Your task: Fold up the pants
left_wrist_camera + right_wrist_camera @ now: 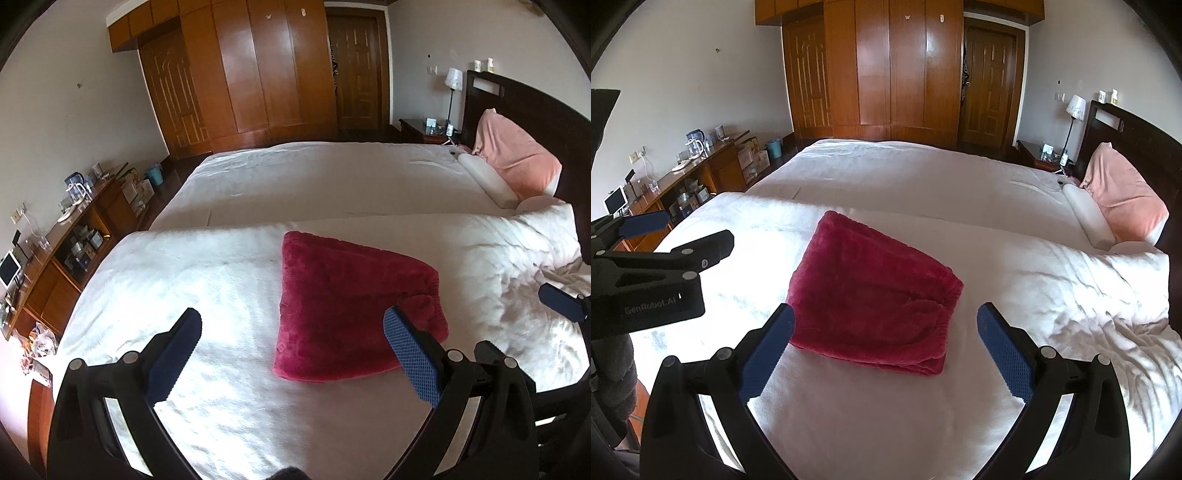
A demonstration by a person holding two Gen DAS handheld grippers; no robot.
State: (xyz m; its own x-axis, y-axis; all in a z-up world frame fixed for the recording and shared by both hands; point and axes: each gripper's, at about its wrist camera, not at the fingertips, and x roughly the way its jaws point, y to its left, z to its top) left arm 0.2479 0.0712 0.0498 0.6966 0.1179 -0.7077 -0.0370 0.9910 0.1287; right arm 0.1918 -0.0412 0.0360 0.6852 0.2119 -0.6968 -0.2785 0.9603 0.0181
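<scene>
White bed [886, 406]: red fleece pants [871, 291] folded, compact bundle.

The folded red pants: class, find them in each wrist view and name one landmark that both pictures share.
Left wrist view: the folded red pants lie right of centre on the white bed, beside the right finger.
Right wrist view: the pants lie at centre, between and beyond the two fingers.
Shared landmark: the pink pillow at the headboard.
</scene>
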